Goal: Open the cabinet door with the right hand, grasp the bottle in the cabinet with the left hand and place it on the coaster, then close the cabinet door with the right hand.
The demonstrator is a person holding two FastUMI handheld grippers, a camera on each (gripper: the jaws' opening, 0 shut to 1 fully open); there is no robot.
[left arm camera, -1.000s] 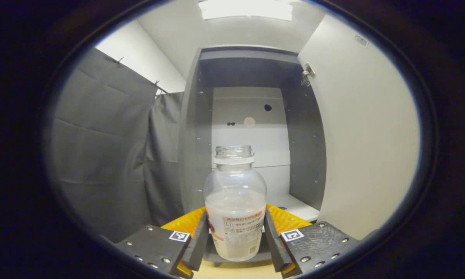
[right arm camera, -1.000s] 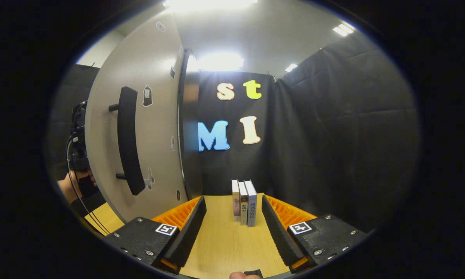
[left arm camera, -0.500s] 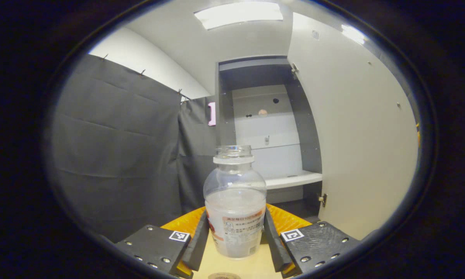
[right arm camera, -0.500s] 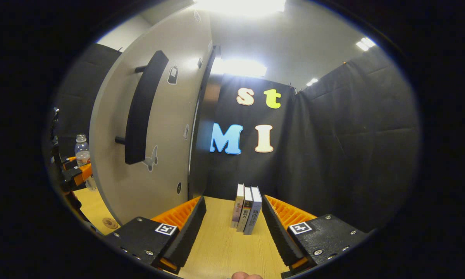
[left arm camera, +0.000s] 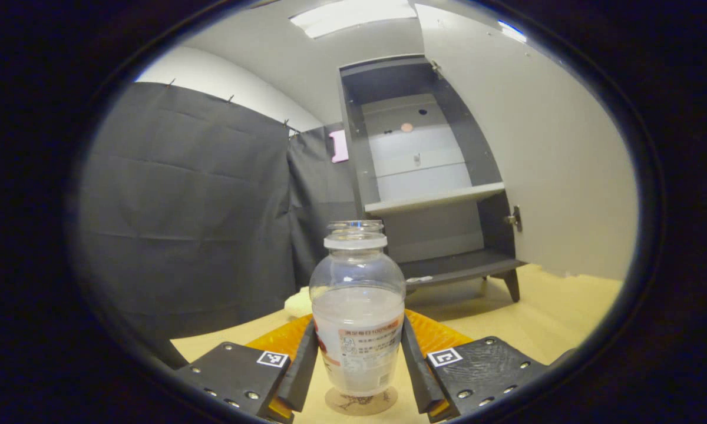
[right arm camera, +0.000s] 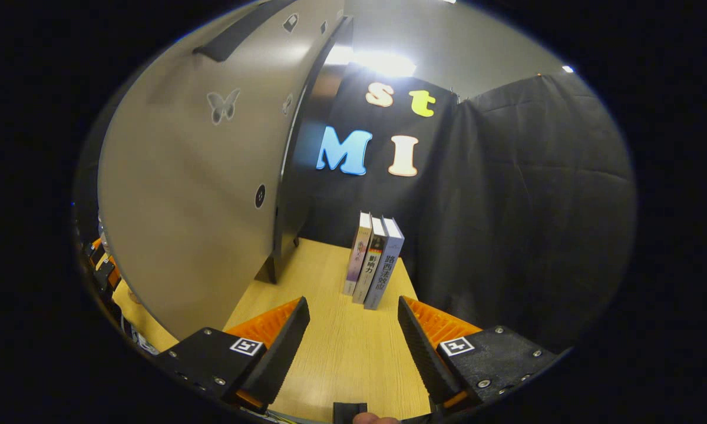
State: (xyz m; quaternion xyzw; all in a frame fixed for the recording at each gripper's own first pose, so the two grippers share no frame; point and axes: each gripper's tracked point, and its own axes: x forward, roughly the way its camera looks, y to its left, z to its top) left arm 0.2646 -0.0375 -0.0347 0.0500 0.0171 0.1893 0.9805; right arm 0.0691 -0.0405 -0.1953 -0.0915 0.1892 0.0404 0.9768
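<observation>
Left gripper (left arm camera: 358,360) fingers clamp the uncapped bottle (left arm camera: 357,306) over the coaster (left arm camera: 360,401) at 6 o'clock; off-centre release could tip it; right gripper (right arm camera: 353,347) fingers spread, empty.

Left gripper view: coaster (left arm camera: 361,401) mostly hidden beneath the bottle (left arm camera: 357,306); contact between them cannot be told. Label print too small to read. Right gripper view: door (right arm camera: 200,171) handle (right arm camera: 235,35) cut off at the top edge; left gripper (right arm camera: 101,265) barely visible past the door.
</observation>
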